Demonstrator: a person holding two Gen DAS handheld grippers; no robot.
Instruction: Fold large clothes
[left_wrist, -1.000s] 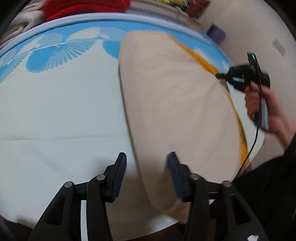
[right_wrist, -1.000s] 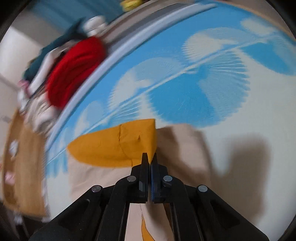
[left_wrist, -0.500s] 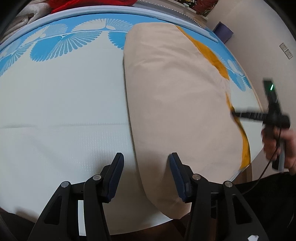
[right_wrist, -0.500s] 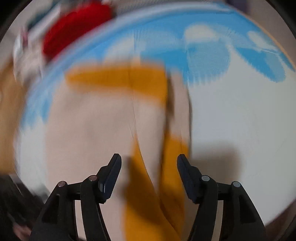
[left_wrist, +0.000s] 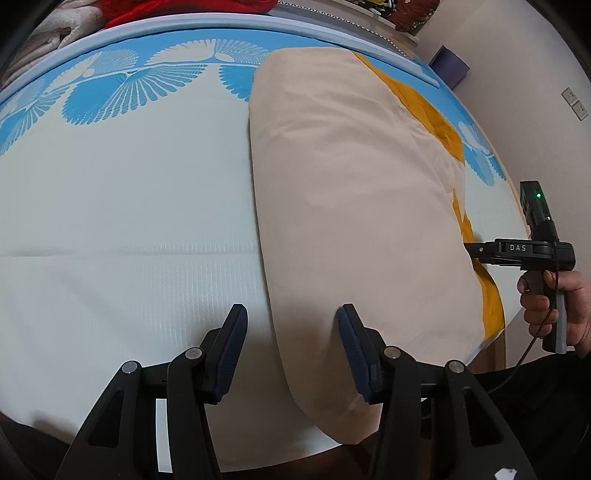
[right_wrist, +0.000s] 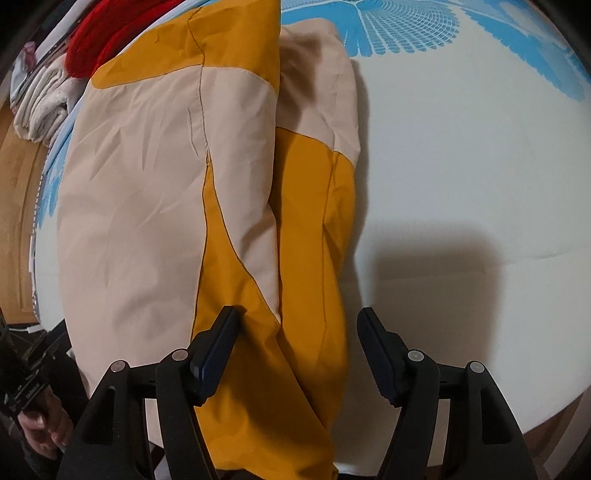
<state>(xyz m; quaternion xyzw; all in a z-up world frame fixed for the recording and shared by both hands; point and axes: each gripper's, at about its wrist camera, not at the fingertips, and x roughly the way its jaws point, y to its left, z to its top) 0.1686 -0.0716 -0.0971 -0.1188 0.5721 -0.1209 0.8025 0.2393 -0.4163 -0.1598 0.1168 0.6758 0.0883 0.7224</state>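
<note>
Beige-and-mustard jacket (left_wrist: 354, 206) lay folded lengthwise on desk (left_wrist: 129, 206) with blue fan print; left claw (left_wrist: 291, 350) spread wide, jacket's near edge between its fingers; right claw (right_wrist: 297, 354) also wide, mustard sleeve directly ahead; red cloth (right_wrist: 99, 40) far beyond, upper left of right claw

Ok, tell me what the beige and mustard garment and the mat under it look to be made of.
Garment: looks like a thin, smooth woven shell fabric, perhaps nylon or polyester, matte with a faint sheen; fine crisp creases and stitched seams between the color panels suggest it.

Mat: seems a printed plastic or foam sheet, matte; a fine ribbed texture and a straight seam line show, but the exact material is unclear.
</note>
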